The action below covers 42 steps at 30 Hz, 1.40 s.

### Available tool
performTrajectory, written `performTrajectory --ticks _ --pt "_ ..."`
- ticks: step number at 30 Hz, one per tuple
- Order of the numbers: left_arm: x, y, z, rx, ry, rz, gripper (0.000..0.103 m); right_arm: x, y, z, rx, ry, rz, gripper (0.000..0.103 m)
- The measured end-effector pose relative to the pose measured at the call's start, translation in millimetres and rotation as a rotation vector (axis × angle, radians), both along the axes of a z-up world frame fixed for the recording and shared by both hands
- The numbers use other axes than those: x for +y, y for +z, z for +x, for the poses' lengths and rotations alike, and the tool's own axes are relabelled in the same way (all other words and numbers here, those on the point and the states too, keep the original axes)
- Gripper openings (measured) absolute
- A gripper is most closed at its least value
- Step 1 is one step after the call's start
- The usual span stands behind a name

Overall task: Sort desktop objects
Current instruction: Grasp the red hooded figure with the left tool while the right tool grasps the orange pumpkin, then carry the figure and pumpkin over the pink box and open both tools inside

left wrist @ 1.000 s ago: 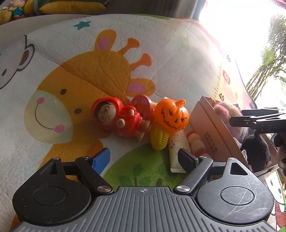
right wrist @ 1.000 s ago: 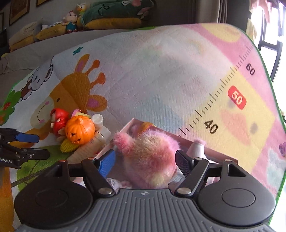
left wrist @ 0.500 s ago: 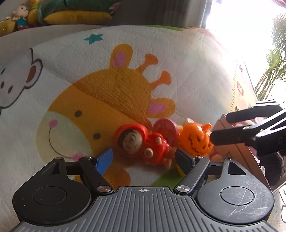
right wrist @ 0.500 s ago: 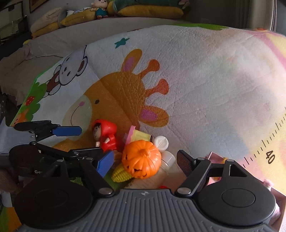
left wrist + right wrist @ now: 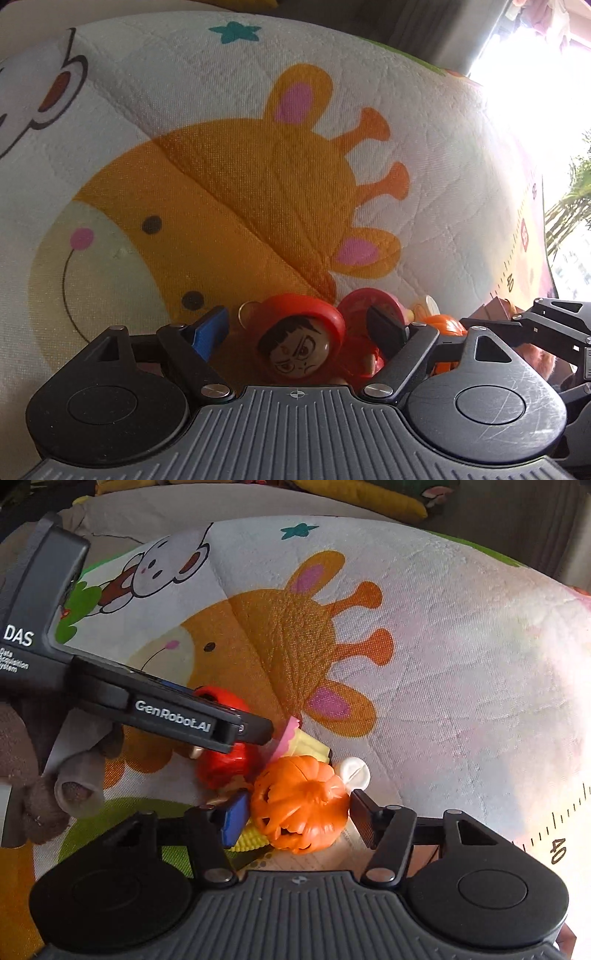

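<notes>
Spacing check, left side first: straddling the red doll (image 5: 299,343) with the left gripper (image 5: 297,323), fingers spread wide, not pinching anything, apparently not even touching it. Lying head-first toward the left camera, body trailing away and a bit right toward the pumpkin (image 5: 301,805), so roughly lining up with the fingers instead of crossing them. Resting on the giraffe mat (image 5: 221,166), with the cardboard box (image 5: 495,310) off to the right.

Over on the other side, bracketing the pumpkin with the right gripper (image 5: 299,810), also wide open and carrying nothing, with the corn cob (image 5: 251,840) and white cap (image 5: 354,773) crowding in beside it.

Compared with half a second ago: closing in on both sides, going from doll-beyond-the-fingertips to head-between-them on the left. Swinging away from the plush in the box a second back and over onto the pumpkin on the right. Same wide opening throughout.
</notes>
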<state>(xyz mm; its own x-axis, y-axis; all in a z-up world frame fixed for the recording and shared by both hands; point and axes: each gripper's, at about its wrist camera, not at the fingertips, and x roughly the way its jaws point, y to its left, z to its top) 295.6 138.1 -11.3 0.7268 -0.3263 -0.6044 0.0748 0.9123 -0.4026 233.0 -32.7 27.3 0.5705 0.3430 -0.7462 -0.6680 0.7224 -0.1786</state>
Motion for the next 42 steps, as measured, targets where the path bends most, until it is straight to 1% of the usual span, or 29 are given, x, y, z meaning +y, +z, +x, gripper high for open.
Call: performTrajectory --ticks 1,2,6,7,8,9,10,12,15,18,20,25,30,34,40,42 --pt "-2 1 -1 -0.004 -0.006 -0.001 0.081 0 0 -5 -0.003 0.011 0.002 0.059" --pt "-3 2 -4 -0.013 -0.013 0.000 0.073 -1 1 -10 -0.005 0.022 0.005 0.059" --pt "-11 11 -22 -0.050 -0.032 0.068 0.073 -3 3 -29 -0.014 0.064 0.016 0.059" --pt "-12 13 -30 -0.060 -0.031 0.082 0.072 -6 5 -36 -0.007 0.070 0.033 0.059" --pt "-13 16 -38 -0.069 -0.031 0.095 0.064 -11 6 -45 0.000 0.076 0.053 0.059" --pt "-14 19 -46 -0.079 -0.031 0.106 0.059 -16 7 -54 0.005 0.081 0.072 0.059" --pt "-13 23 -55 -0.087 -0.032 0.107 0.057 -22 8 -64 0.009 0.085 0.090 0.059" --pt "-13 27 -70 -0.073 -0.035 0.112 0.057 -33 7 -80 0.019 0.090 0.122 0.059" --pt "-16 26 -92 -0.075 -0.043 0.135 0.057 -50 4 -101 0.026 0.083 0.156 0.059" --pt "-17 28 -114 -0.086 -0.041 0.143 0.057 -69 2 -119 0.021 0.059 0.192 0.059" --pt "-17 30 -131 -0.074 -0.042 0.136 0.057 -82 2 -131 0.016 0.042 0.219 0.059" --pt "-33 38 -175 -0.087 -0.079 0.140 0.057 -113 1 -157 0.006 -0.010 0.276 0.059" --pt "-65 46 -207 -0.124 -0.171 0.175 0.057 -139 -9 -178 0.032 -0.070 0.308 0.059" --pt "-92 47 -226 -0.122 -0.265 0.188 0.057 -159 -17 -194 0.046 -0.117 0.325 0.059" --pt "-123 50 -244 -0.128 -0.356 0.201 0.057 -185 -21 -209 0.028 -0.204 0.358 0.059" --pt "-134 49 -247 -0.121 -0.382 0.219 0.057 -193 -22 -213 0.021 -0.230 0.366 0.059"
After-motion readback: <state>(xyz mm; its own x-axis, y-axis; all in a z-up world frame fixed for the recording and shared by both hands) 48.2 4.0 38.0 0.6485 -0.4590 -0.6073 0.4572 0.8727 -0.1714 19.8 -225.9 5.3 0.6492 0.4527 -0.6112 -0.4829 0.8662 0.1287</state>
